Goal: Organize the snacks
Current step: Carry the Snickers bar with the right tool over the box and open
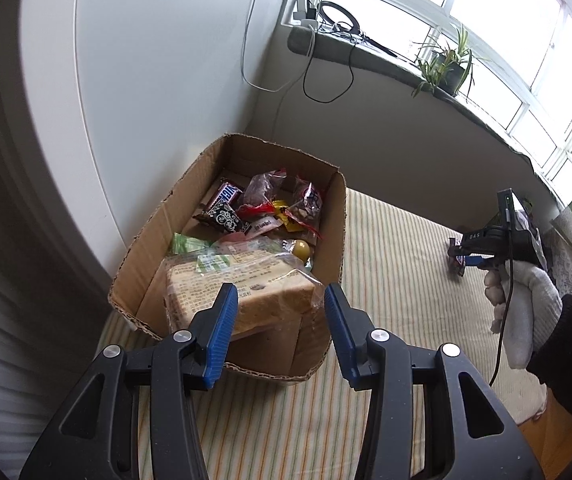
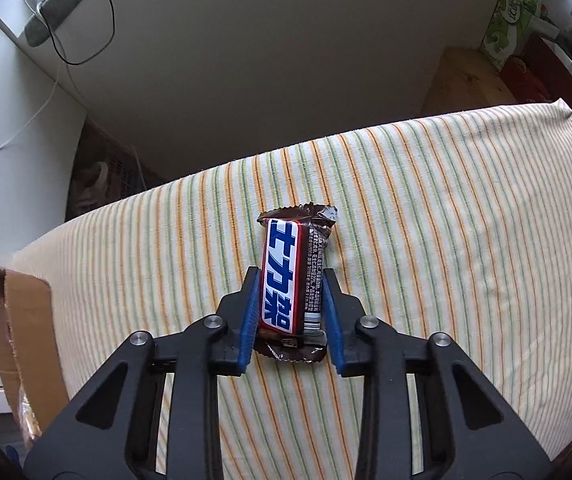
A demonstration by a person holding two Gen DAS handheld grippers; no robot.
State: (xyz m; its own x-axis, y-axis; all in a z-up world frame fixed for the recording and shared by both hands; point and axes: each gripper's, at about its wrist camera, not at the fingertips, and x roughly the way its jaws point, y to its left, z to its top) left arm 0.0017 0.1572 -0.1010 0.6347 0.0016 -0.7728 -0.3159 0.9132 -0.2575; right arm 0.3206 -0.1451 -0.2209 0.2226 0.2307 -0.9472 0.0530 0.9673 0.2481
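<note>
A cardboard box (image 1: 327,216) stands on the striped cloth and holds several snack packets, with a bagged loaf of sliced bread (image 1: 246,292) leaning at its near end. My left gripper (image 1: 280,302) is open just above the box's near edge, its jaws either side of the bread without touching it. In the right wrist view my right gripper (image 2: 290,280) is shut on a brown chocolate bar (image 2: 291,276) with a white and blue label, lying on the cloth. The right gripper also shows in the left wrist view (image 1: 459,258), far right of the box.
The striped cloth (image 2: 445,220) covers a padded surface against the wall. The box's corner (image 2: 18,320) shows at the left of the right wrist view. A windowsill with a potted plant (image 1: 447,66) and cables runs above. A green tissue box (image 2: 511,24) stands far right.
</note>
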